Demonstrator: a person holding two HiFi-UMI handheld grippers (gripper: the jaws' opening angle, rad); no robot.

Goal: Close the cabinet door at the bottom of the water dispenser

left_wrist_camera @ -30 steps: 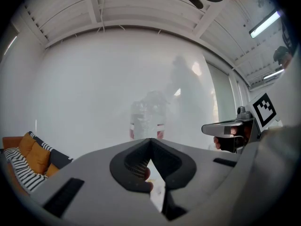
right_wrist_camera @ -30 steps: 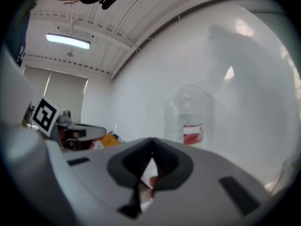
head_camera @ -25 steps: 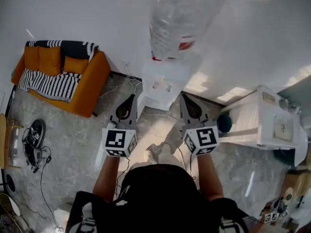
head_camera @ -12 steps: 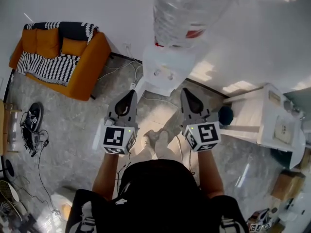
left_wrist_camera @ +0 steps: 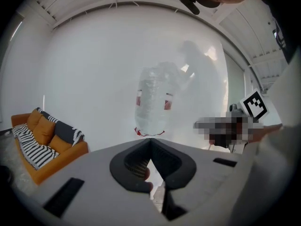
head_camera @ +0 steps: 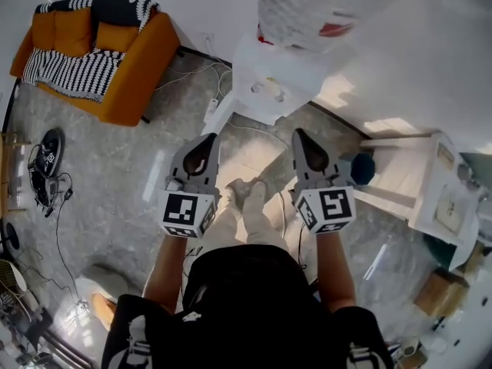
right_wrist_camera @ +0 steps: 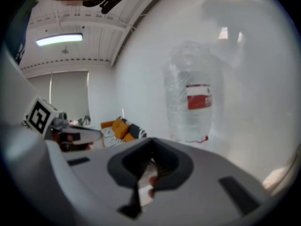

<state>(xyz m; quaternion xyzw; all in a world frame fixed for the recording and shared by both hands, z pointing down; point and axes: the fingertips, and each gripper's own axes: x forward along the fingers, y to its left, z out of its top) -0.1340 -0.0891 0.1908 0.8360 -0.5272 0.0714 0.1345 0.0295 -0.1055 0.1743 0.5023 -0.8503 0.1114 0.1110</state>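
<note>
The white water dispenser (head_camera: 270, 87) stands against the wall at the top of the head view, with a clear bottle (head_camera: 304, 6) on it. A white panel (head_camera: 221, 115) juts from its lower left, seemingly the open cabinet door; its cabinet is hidden from above. My left gripper (head_camera: 211, 138) and right gripper (head_camera: 298, 134) are side by side in front of the dispenser, both shut and holding nothing, apart from it. In the left gripper view the bottle (left_wrist_camera: 153, 105) rises beyond the closed tips (left_wrist_camera: 149, 141). The right gripper view shows the bottle (right_wrist_camera: 190, 102) above its closed tips (right_wrist_camera: 151, 140).
An orange sofa (head_camera: 96, 60) with a striped blanket is at the left. Cables (head_camera: 196, 60) trail along the wall. A white low cabinet (head_camera: 407, 179) and a dark blue round object (head_camera: 361, 167) sit at the right. Black gear (head_camera: 46, 171) lies on the floor at far left. The person's feet (head_camera: 246, 198) are between the grippers.
Both grippers have sunk lower, staying shut. In the head view the dispenser and sofa have slid up the frame and more floor shows.
</note>
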